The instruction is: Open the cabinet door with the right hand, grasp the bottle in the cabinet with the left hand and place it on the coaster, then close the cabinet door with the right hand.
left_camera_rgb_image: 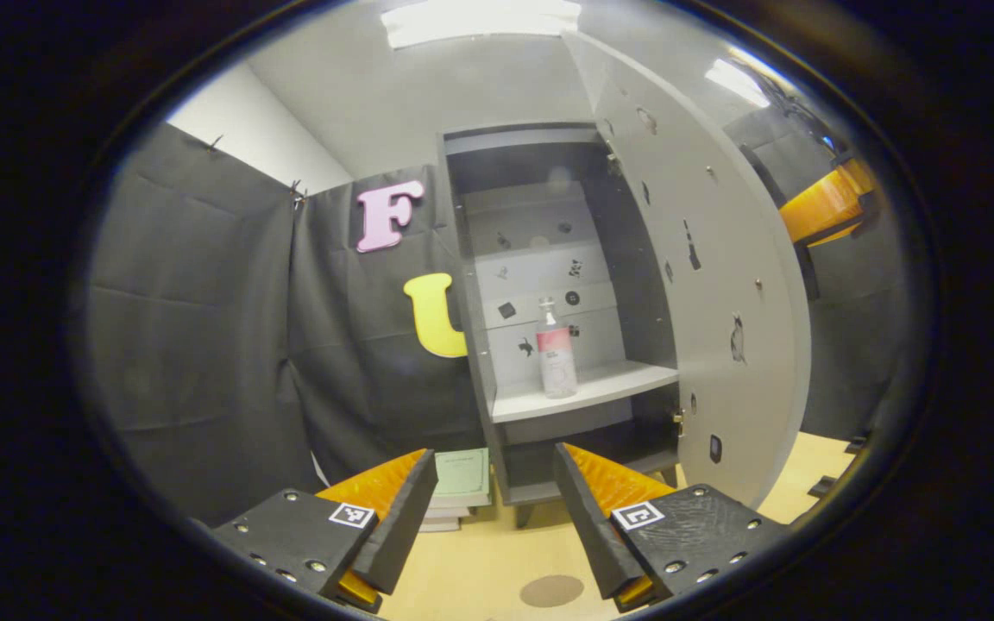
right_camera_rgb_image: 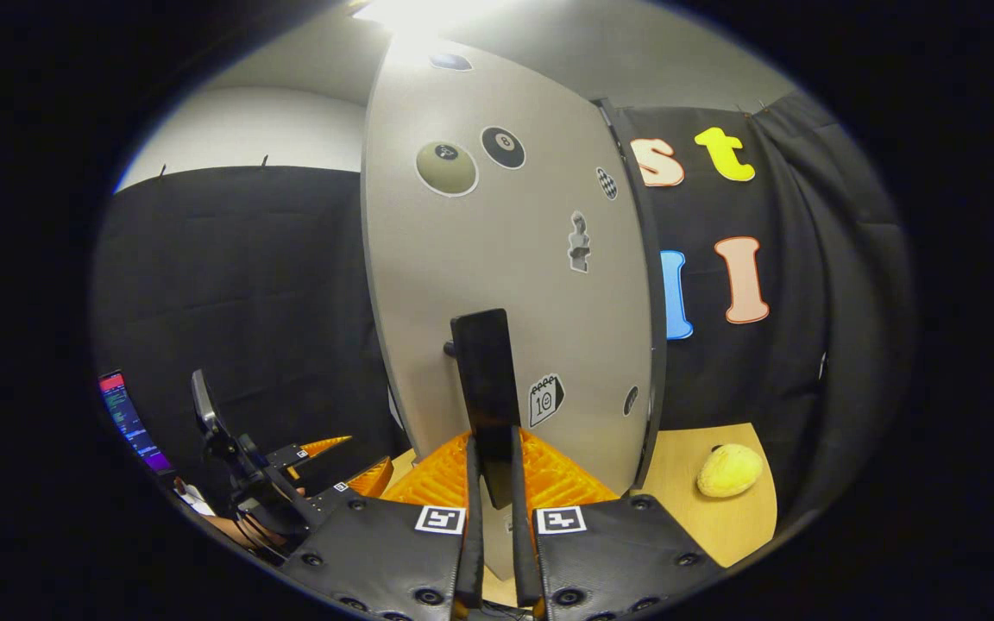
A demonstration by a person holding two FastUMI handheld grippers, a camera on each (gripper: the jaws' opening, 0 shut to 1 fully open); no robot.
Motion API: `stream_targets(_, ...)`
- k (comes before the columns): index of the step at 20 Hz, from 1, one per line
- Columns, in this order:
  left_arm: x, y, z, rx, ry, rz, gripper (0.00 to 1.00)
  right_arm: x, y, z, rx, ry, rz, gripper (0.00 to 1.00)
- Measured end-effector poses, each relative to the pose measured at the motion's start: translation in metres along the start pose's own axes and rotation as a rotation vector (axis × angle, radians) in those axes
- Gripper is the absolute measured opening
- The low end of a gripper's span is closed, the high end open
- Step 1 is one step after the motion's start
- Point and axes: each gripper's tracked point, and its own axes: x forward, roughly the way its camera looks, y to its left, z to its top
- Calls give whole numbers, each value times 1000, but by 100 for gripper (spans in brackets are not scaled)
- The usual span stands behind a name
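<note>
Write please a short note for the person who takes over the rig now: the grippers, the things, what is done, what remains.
Right gripper: shut on the door handle, holding the door wide open.
Left gripper: open, empty, aimed at the cabinet from a distance.
Bottle: upright on the cabinet shelf, untouched.
Coaster: on the table in front of the left gripper, bare.
Done: door opened.
Left: grasp the bottle with the left gripper, set it on the coaster, then close the door with the right.
</note>
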Motion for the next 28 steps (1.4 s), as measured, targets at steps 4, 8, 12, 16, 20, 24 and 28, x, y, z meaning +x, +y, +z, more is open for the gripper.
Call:
stream_targets(4,3,-25,9,-4,-6,-16,82,-9,-12,0,-2,-16,-15,16)
stream_targets(8,7,-49,18,-14,-7,-26,82,-18,-32,1,-21,-44,-71,16)
stream_targets(12,8,-72,28,-20,-11,-45,82,-21,-57,5,-1,-93,-156,16)
stream_targets(16,3,-82,36,-5,-24,-35,82,-18,-59,4,0,-107,-117,12)
stream_targets(20,-3,-88,45,-2,-29,-13,82,-17,-72,9,-139,-131,-140,16)
stream_targets(24,-2,-85,53,-35,-30,5,82,-20,-72,4,-114,-137,-125,16)
stream_targets(28,-3,-79,70,-75,-40,27,82,-49,-78,-5,-62,-150,-110,31)
